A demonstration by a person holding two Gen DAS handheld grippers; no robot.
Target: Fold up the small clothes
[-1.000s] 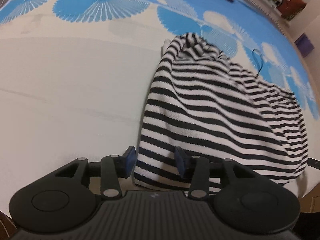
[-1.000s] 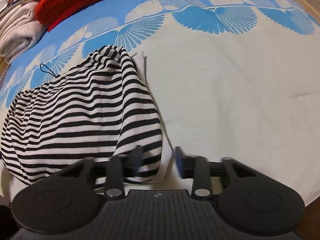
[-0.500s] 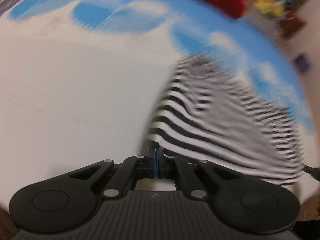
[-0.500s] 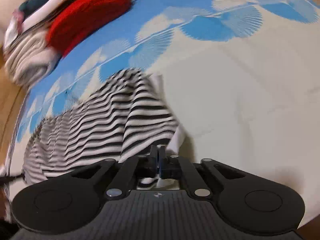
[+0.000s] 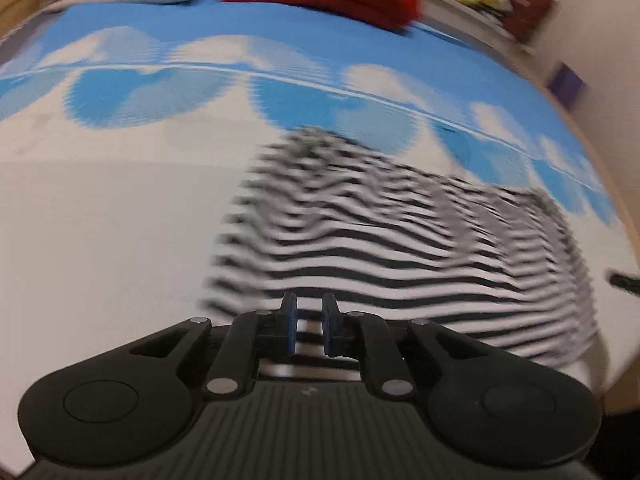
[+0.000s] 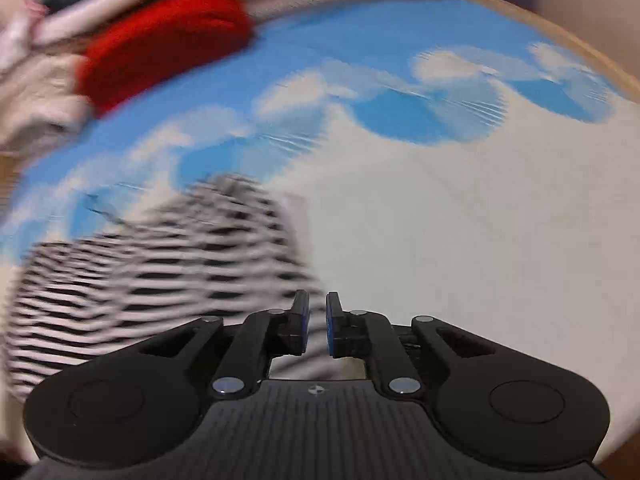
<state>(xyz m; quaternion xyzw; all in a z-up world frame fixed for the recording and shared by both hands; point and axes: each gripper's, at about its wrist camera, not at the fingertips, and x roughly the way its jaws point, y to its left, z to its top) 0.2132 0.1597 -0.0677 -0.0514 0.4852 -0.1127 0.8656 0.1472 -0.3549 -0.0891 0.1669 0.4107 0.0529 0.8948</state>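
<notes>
Between our left gripper's (image 5: 309, 330) blue-padded fingers we see a narrow gap with striped cloth showing through it; whether the pads actually pinch the black-and-white striped knit garment (image 5: 400, 248) we cannot tell, since blur smears the near hem. Our right gripper (image 6: 316, 330) also stands narrowly parted, with stripes visible in and below the gap, and again contact is unclear.

The garment lies on the white cloth with blue fan-shaped prints (image 5: 100, 220). In the left wrist view it spreads from 12 toward 3 o'clock of the fingers; its right end runs off near the frame edge, and a dark, unidentifiable object (image 5: 624, 282) pokes in there at 3 o'clock. In the right wrist view the garment (image 6: 160, 272) fills the 9 to 11 o'clock side, its near edge hidden under the gripper body.

A red knitted item (image 6: 164, 52) sits far off at 11 o'clock, beside a blurred pile of pale folded fabrics (image 6: 36, 112) that is cut off by the frame. The cloth's wooden-looking rim (image 6: 560, 36) curves at 1 to 2 o'clock. Plain white cloth extends from 12 to 3 o'clock of the right gripper, and from 9 to 11 o'clock of the left.
</notes>
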